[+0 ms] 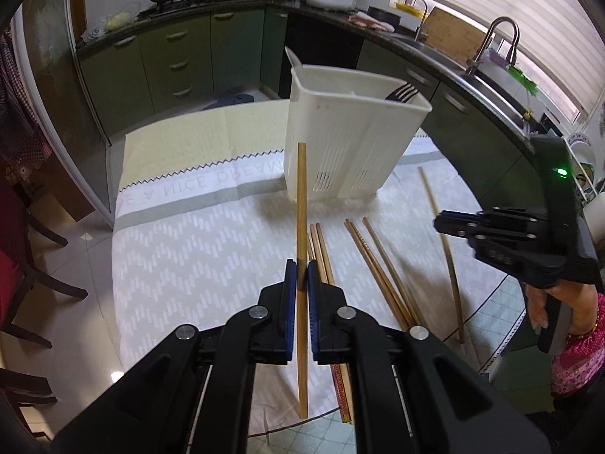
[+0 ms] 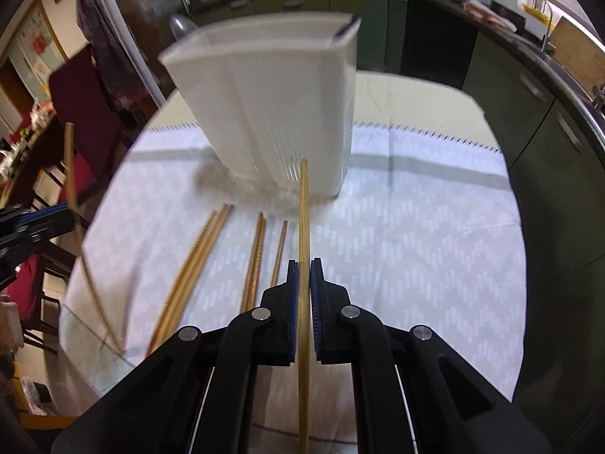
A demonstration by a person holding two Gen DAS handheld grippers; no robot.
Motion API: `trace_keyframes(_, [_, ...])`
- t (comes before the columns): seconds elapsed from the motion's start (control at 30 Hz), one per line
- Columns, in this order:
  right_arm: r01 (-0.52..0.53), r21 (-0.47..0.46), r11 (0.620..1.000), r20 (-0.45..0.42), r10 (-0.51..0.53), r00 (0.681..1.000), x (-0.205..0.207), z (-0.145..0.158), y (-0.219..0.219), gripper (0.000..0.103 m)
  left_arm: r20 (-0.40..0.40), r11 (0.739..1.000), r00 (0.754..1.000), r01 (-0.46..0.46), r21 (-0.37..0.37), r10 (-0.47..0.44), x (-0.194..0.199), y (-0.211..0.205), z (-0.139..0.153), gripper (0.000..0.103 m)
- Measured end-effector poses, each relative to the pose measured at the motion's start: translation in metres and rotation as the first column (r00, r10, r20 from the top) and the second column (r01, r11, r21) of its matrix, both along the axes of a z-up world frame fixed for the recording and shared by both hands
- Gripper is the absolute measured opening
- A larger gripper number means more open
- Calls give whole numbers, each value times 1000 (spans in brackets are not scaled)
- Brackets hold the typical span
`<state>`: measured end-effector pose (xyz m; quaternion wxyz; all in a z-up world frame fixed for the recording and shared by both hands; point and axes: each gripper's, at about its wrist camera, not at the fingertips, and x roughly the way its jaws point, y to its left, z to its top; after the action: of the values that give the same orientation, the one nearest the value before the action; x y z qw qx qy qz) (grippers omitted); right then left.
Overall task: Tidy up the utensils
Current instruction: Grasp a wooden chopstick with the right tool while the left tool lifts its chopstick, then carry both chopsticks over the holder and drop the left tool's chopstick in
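Kitchen with green cabinets (image 1: 166, 60) curving round, woks on the hob, a sink (image 1: 491, 79) under blinds. White patterned cloth (image 1: 196, 249) is covering a round table. Slotted white caddy (image 1: 340, 140) is standing upright on it, a fork (image 1: 402, 92) poking out. Loose chopsticks (image 1: 374, 265) are lying on the cloth in front of the caddy. Left gripper (image 1: 301, 272) is pinching one chopstick (image 1: 301, 204), raised clear of the cloth. Right gripper (image 2: 304, 272) is pinching a second chopstick (image 2: 303, 227), tip pointing toward the caddy. Dark chairs (image 2: 79, 98) are sitting beside the table.
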<state>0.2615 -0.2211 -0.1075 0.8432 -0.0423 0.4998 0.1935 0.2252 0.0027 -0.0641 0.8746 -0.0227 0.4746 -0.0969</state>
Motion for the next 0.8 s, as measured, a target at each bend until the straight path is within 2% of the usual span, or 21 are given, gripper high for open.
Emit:
trace_keyframes(0.13, [-1, 56, 998, 50, -2, 999, -24, 25, -30, 7, 23, 1000, 1000, 3, 2, -3, -8, 0, 9, 6])
trace_keyframes(0.47, [-13, 129, 992, 172, -10, 985, -67, 69, -55, 7, 62, 1000, 998, 18, 0, -18, -21, -5, 26, 6])
trace_keyframes(0.8, [-31, 191, 981, 277, -23, 961, -72, 122, -60, 7, 123, 999, 992, 41, 4, -41, -15, -19, 51, 6])
